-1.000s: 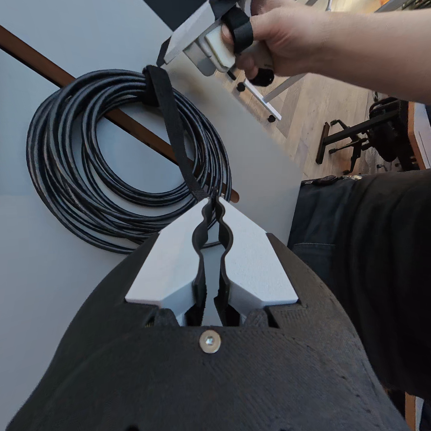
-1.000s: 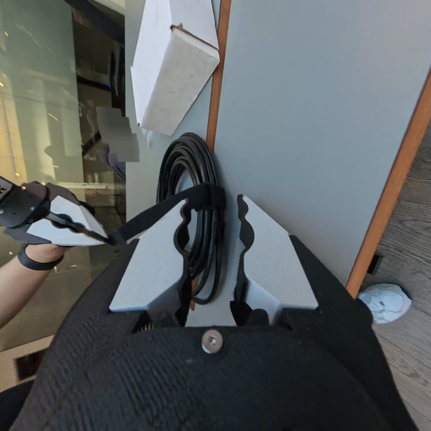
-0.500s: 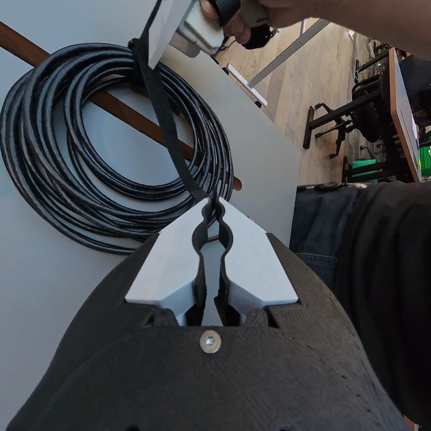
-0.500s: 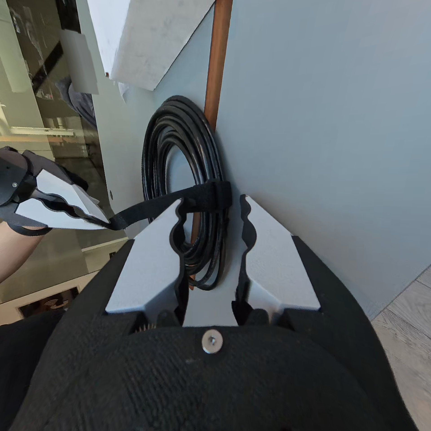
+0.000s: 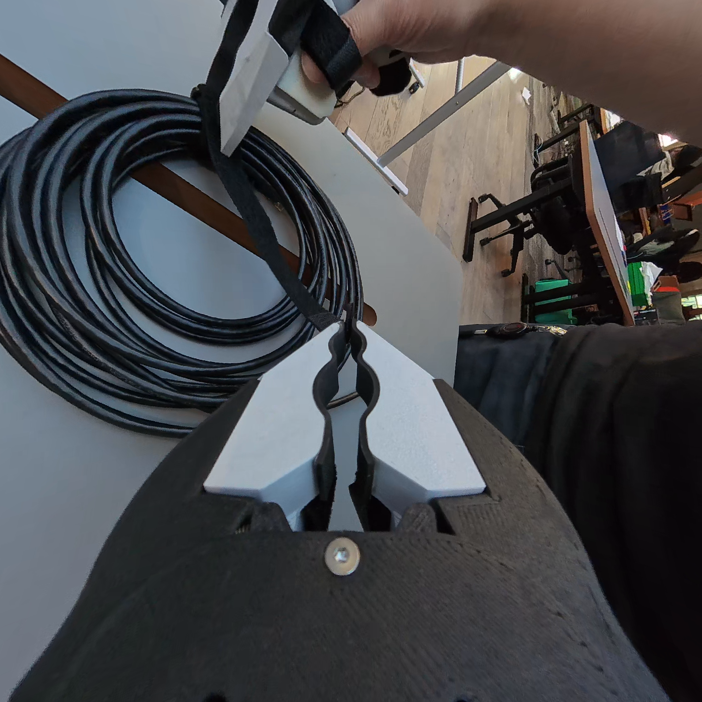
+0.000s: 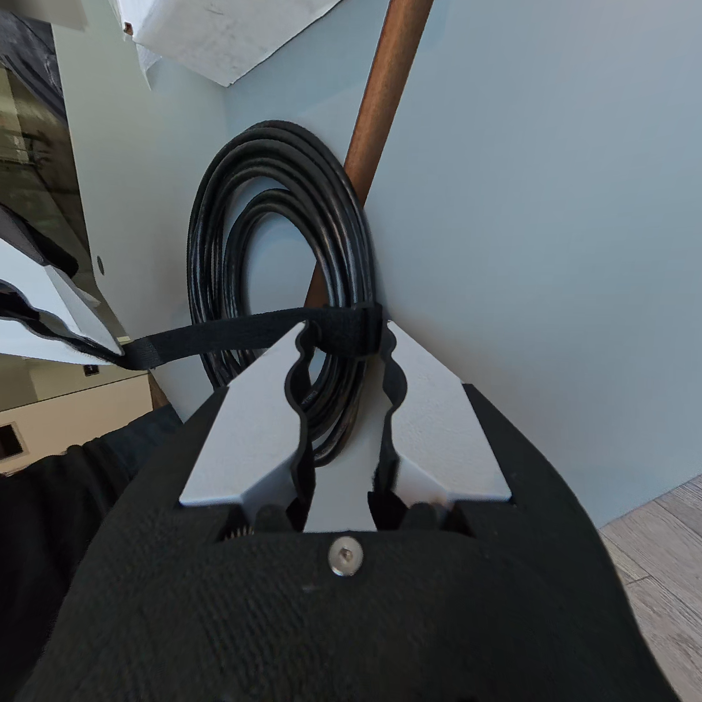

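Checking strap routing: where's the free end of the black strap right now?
Left wrist view, centre: the black strap runs from the coiled black cable to the left gripper, whose shut jaws pinch its end.

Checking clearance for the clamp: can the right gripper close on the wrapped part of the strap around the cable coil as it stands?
Probably yes. The right gripper is open, its fingertips flanking the strap wrap on the cable coil. Nothing sits between them; the left gripper pinches the strap's free end, off to the side.

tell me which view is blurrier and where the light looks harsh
Right wrist view: softer, the white box and the left gripper smeared at the edges. Left wrist view: crisp on the cable coil, bright patches on the wooden floor, straight edges bent by the wide lens.
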`<act>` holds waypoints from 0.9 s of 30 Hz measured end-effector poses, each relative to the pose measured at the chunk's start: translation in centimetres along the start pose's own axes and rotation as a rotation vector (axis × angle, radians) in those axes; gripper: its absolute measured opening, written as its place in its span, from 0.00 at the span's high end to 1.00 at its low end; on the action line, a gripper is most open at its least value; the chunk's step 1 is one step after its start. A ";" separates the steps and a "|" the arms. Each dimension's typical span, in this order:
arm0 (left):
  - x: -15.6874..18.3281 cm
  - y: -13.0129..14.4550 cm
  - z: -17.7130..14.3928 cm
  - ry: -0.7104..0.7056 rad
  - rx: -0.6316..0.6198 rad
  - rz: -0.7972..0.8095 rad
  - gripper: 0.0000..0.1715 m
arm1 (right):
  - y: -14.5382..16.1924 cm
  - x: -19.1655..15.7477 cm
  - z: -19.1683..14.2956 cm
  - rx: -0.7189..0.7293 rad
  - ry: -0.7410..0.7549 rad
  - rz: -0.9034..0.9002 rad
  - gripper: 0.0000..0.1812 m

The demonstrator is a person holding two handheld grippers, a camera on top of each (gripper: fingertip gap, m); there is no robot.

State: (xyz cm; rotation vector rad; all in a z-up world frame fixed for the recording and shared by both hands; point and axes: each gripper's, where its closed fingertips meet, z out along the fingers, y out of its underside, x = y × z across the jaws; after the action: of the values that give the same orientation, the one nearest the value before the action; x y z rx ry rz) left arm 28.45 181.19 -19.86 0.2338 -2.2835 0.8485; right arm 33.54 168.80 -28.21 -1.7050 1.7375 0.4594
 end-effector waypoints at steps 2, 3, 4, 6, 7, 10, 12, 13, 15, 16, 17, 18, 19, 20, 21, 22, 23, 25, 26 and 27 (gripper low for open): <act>0.0 0.1 0.1 0.007 0.003 -0.008 1.00 | 0.0 0.0 0.0 0.002 0.013 -0.014 0.82; 0.0 0.1 0.1 0.010 0.003 -0.013 1.00 | 0.0 0.0 0.0 0.008 0.009 -0.009 0.82; 0.0 0.1 0.1 0.012 0.004 -0.017 1.00 | 0.0 0.0 0.0 0.018 0.001 -0.002 0.82; 0.1 0.2 0.0 0.014 0.003 -0.023 1.00 | -0.1 -0.1 -0.2 0.050 -0.026 0.014 0.80; 0.1 0.2 -0.1 0.015 0.001 -0.024 1.00 | -0.1 -0.2 -0.4 0.071 -0.042 0.023 0.79; 0.8 -0.1 -0.6 0.029 0.018 -0.026 1.00 | -0.5 -0.1 -1.8 0.176 -0.057 -0.006 0.77; 1.8 -1.2 -1.3 0.047 0.057 -0.022 1.00 | -1.2 0.0 -3.6 0.319 -0.018 -0.072 0.73; 2.3 -2.1 -1.8 0.054 0.082 -0.015 1.00 | -1.4 0.0 -4.4 0.384 0.002 -0.112 0.71; 3.3 -4.2 -2.9 0.053 0.134 0.000 1.00 | -0.8 -0.5 -5.5 0.449 0.041 -0.197 0.70; 3.8 -5.2 -3.4 0.053 0.152 0.007 1.00 | -0.2 -0.8 -5.5 0.457 0.057 -0.234 0.70; 4.3 -6.3 -3.9 0.058 0.167 0.018 1.00 | 0.4 -1.0 -5.3 0.452 0.070 -0.262 0.70; 4.8 -7.2 -4.3 0.065 0.175 0.030 1.00 | 1.0 -1.1 -4.9 0.437 0.090 -0.281 0.69; 5.2 -8.0 -4.5 0.072 0.172 0.043 1.00 | 1.5 -1.3 -4.4 0.419 0.096 -0.291 0.68; 5.5 -8.5 -4.7 0.073 0.159 0.059 1.00 | 1.9 -1.6 -3.7 0.407 0.080 -0.283 0.68; 5.6 -8.7 -4.7 0.063 0.141 0.079 1.00 | 2.1 -1.8 -3.0 0.398 0.061 -0.247 0.66; 5.5 -8.7 -4.5 0.046 0.116 0.101 1.00 | 2.3 -1.9 -2.2 0.390 0.031 -0.192 0.63; 5.2 -8.3 -4.4 0.027 0.088 0.119 1.00 | 2.5 -1.9 -1.4 0.372 -0.002 -0.128 0.61; 4.5 -7.3 -3.9 -0.006 0.031 0.138 1.00 | 2.5 -2.7 -0.4 0.365 -0.087 -0.034 0.63; 4.2 -6.7 -3.6 -0.015 0.009 0.139 1.00 | 2.1 -3.2 -0.3 0.390 -0.136 0.004 0.61; 3.7 -5.9 -3.4 -0.030 -0.015 0.140 1.00 | 2.0 -3.4 -0.4 0.396 -0.173 0.040 0.61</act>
State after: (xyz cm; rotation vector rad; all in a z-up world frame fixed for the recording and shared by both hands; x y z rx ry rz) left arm 29.73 179.04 -12.49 0.0811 -2.3549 0.9028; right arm 31.32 171.24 -26.05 -1.3138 1.6134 0.2501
